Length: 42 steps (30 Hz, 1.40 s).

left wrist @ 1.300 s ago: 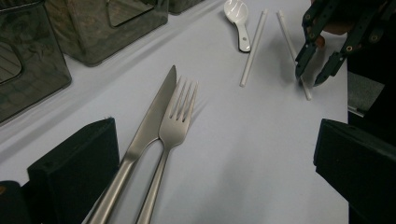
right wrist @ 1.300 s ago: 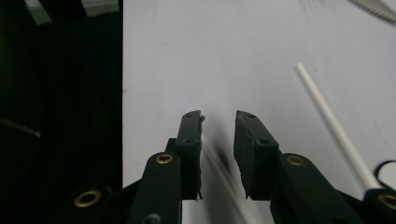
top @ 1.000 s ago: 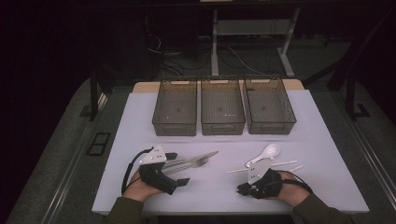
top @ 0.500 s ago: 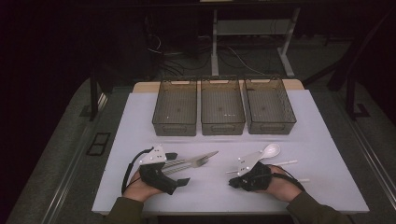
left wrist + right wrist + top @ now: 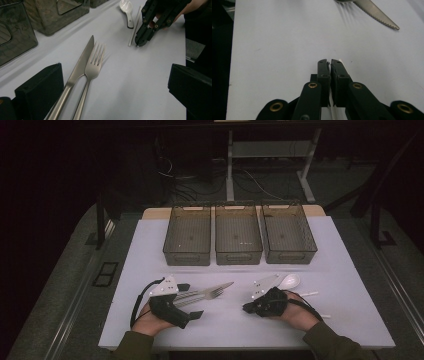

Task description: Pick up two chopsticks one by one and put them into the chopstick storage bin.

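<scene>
A steel knife (image 5: 80, 65) and fork (image 5: 96, 60) lie side by side on the white table. Their handles run between the jaws of my left gripper (image 5: 116, 66), which is open and rests at the front left (image 5: 192, 300). My right gripper (image 5: 247, 307) lies low on the table right of the fork (image 5: 216, 293). Its jaws (image 5: 330, 61) are shut on a thin white stick, a sliver of which shows between the pads. A white spoon (image 5: 290, 280) sits just behind that hand. From the left gripper view, a white stick (image 5: 133, 31) lies beside the right gripper (image 5: 138, 44).
Three dark see-through bins (image 5: 186, 256) (image 5: 238, 256) (image 5: 290, 255) stand in a row at the back of the table. More white sticks (image 5: 307, 294) poke out to the right of the right hand. The table's front edge is close behind both hands.
The right hand has slid left along the table toward the fork, away from the sticks at its right. The left hand has kept still.
</scene>
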{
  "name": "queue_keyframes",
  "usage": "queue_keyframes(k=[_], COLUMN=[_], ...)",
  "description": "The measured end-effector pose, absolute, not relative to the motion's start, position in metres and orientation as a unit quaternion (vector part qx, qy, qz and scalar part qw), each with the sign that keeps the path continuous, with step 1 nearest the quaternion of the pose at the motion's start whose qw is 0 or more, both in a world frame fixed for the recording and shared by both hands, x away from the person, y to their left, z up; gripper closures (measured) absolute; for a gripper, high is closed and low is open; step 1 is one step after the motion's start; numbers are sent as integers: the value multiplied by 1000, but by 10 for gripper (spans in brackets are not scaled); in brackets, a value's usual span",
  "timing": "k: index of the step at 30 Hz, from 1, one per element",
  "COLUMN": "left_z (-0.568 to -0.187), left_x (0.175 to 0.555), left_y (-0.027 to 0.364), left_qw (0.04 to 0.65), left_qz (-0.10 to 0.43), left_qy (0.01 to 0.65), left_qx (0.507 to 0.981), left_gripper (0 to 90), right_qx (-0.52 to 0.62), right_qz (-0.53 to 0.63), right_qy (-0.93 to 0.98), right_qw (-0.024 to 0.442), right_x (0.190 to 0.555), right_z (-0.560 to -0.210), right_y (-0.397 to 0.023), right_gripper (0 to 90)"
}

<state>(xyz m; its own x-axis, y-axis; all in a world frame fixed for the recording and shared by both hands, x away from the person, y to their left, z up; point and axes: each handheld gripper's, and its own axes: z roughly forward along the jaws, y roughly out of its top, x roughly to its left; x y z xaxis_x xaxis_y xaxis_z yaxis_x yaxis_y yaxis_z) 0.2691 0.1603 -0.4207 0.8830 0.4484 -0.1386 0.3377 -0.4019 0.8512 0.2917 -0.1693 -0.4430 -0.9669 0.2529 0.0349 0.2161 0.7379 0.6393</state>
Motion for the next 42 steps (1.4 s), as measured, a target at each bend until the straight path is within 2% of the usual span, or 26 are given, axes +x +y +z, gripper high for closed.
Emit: queue_keyframes(k=[5,9,16,21,30,37,42], left_z=[-421,-421,-422,-422,-422,-422,-422], left_x=[269,269,269,269,268,268,268], left_y=[161,160,160,160,160,160,160], left_qw=[494,494,491,489,489,490,489], left_qz=[56,55,54,55,53,53,52], left_qy=[235,235,235,232,235,234,234], left_qx=[835,835,837,839,838,838,839], left_gripper=[0,0,0,0,0,0,0], right_qx=[141,153,201,217,207,188,198], right_qz=[368,374,360,351,326,310,311], right_qy=[919,914,910,910,922,930,929], right_qw=[19,25,46,44,37,51,35], right_x=[291,284,274,270,269,269,266], right_z=[-432,-423,-422,-429,-439,-440,-439], right_y=[-182,-211,-267,-293,-296,-296,-294], right_gripper=[801,772,766,762,765,806,820])
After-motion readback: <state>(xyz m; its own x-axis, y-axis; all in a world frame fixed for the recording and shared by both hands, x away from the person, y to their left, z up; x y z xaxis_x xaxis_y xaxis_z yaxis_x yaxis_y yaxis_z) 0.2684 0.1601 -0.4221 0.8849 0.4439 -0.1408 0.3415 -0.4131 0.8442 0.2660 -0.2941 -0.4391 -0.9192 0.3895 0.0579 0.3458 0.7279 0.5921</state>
